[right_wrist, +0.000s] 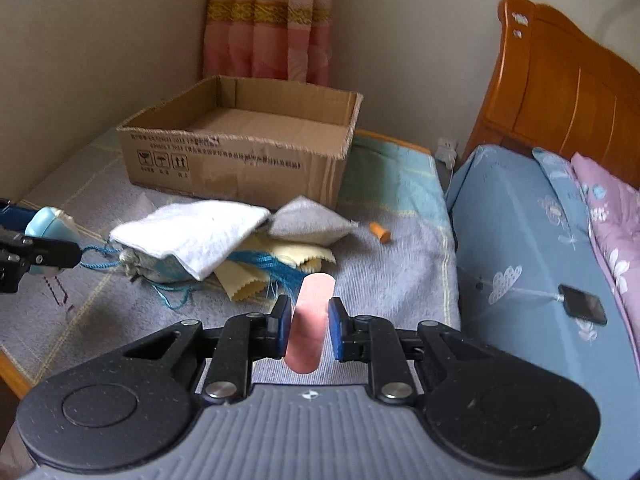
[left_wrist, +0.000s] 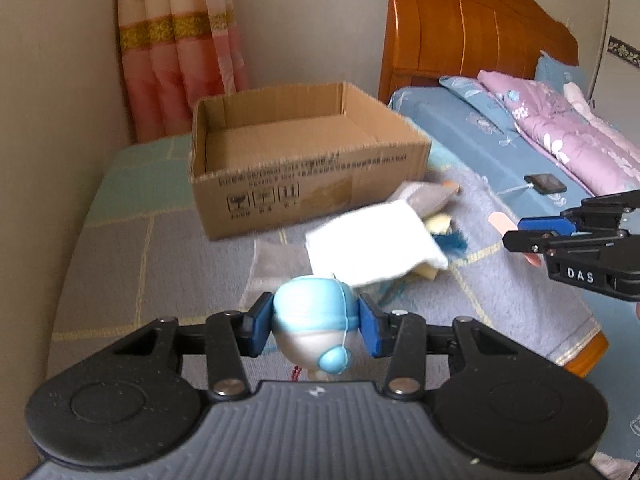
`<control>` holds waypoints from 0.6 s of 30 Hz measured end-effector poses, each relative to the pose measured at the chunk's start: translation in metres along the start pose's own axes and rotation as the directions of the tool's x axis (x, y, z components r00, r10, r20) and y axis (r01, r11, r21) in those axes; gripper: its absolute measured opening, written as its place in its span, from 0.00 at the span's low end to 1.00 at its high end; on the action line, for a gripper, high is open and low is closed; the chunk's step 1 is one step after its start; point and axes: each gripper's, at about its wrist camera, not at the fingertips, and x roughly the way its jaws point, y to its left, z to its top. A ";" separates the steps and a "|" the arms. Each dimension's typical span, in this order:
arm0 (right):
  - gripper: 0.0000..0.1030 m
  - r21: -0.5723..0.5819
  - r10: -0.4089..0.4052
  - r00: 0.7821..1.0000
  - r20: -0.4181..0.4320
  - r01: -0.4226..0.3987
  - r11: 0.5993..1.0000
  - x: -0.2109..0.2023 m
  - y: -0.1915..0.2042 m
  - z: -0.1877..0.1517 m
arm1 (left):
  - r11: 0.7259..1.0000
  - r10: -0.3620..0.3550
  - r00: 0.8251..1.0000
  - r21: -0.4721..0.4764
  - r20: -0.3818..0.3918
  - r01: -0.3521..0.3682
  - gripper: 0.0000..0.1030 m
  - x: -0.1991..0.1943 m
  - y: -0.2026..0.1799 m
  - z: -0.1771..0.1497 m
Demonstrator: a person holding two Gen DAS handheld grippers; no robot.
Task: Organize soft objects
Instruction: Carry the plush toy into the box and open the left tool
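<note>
Cardboard box (right_wrist: pixel 240 152): open, on the blanket's (right_wrist: pixel 380 280) far end by the wall.
Cloth pile (right_wrist: pixel 208 240): mid-blanket, just before the box.
Left claw (left_wrist: pixel 314 326): clamped on a blue-white squishy toy (left_wrist: pixel 312 320).
Right claw (right_wrist: pixel 308 326): clamped on a pink soft strip (right_wrist: pixel 310 320).

Beige walls (right_wrist: pixel 100 40), pink curtain (right_wrist: pixel 268 20), wooden headboard (left_wrist: pixel 472 28)

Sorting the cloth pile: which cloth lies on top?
The white folded cloth lies on top, overlapping the yellow cloths; the grey pouch sits beside it.
</note>
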 end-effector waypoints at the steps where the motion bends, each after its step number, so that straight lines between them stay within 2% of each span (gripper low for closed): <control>1: 0.23 -0.006 0.004 1.000 0.007 -0.004 1.000 -0.002 0.000 0.003 | 1.000 0.003 1.000 0.001 0.007 -0.003 0.43 -0.001 0.001 0.004; 4: 0.23 -0.021 0.022 0.999 0.030 -0.021 1.000 -0.005 0.000 0.014 | 1.000 0.012 0.999 0.012 0.033 -0.012 0.42 -0.001 0.004 0.018; 10: 0.23 -0.042 0.055 0.994 0.090 -0.051 0.998 -0.006 -0.003 0.043 | 0.998 0.027 0.994 0.051 0.101 -0.033 0.43 0.006 0.013 0.065; 14: 0.23 -0.056 0.072 0.989 0.127 -0.065 0.996 -0.003 -0.006 0.065 | 0.993 0.061 0.989 0.095 0.133 -0.074 0.43 0.028 0.018 0.106; 18: 0.23 -0.072 0.087 0.985 0.151 -0.076 0.994 0.005 -0.009 0.085 | 0.987 0.082 0.990 0.129 0.112 -0.096 0.43 0.062 0.026 0.143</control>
